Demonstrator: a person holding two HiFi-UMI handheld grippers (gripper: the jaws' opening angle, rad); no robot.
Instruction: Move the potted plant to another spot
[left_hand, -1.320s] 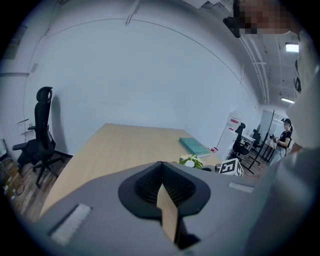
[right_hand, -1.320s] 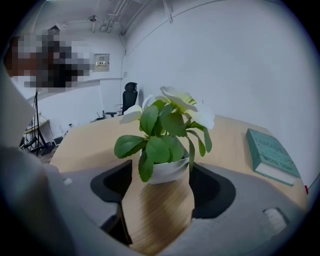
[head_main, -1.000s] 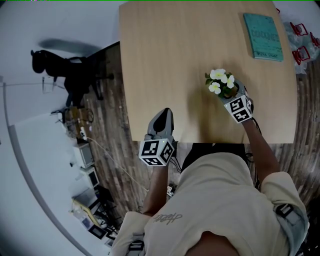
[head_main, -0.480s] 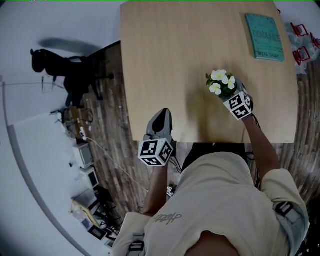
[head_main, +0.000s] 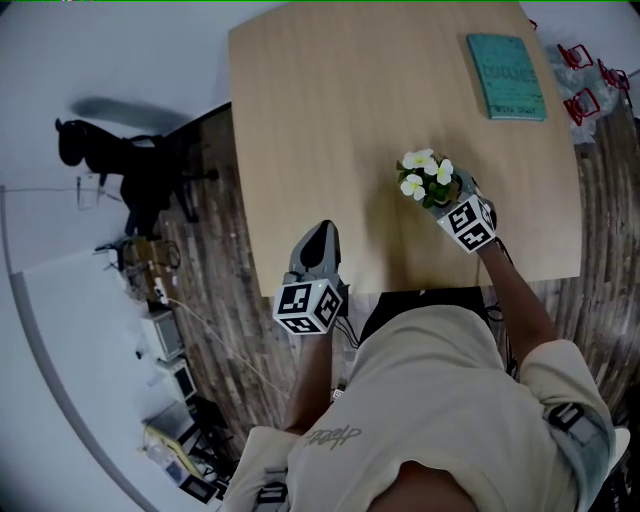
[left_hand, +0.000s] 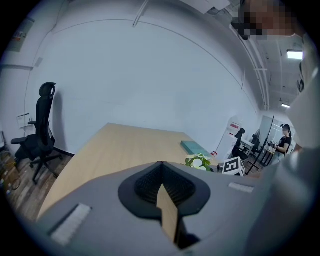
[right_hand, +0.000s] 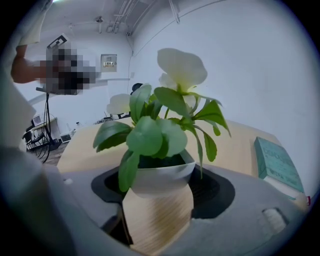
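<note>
Flowers (head_main: 420, 172) and marker cube (head_main: 468, 222) cover the potted plant's (right_hand: 160, 172) base in the head view. Right gripper (right_hand: 160, 187) fingers (right_hand: 216, 192), just closing, clasp it near the desk's (head_main: 340, 110) front edge. Left gripper (left_hand: 161, 170) fingers (left_hand: 145, 186) meet, empty.

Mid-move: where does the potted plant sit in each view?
Head view: potted plant right of centre, toward the near edge of the table.
Left gripper view: potted plant small, just right of centre.
Right gripper view: potted plant large, dead centre.
Shared landmark: the teal book, in all three.

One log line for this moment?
right gripper: jaws just closing, pads on potted plant | left gripper: shut, empty, at table edge
</note>
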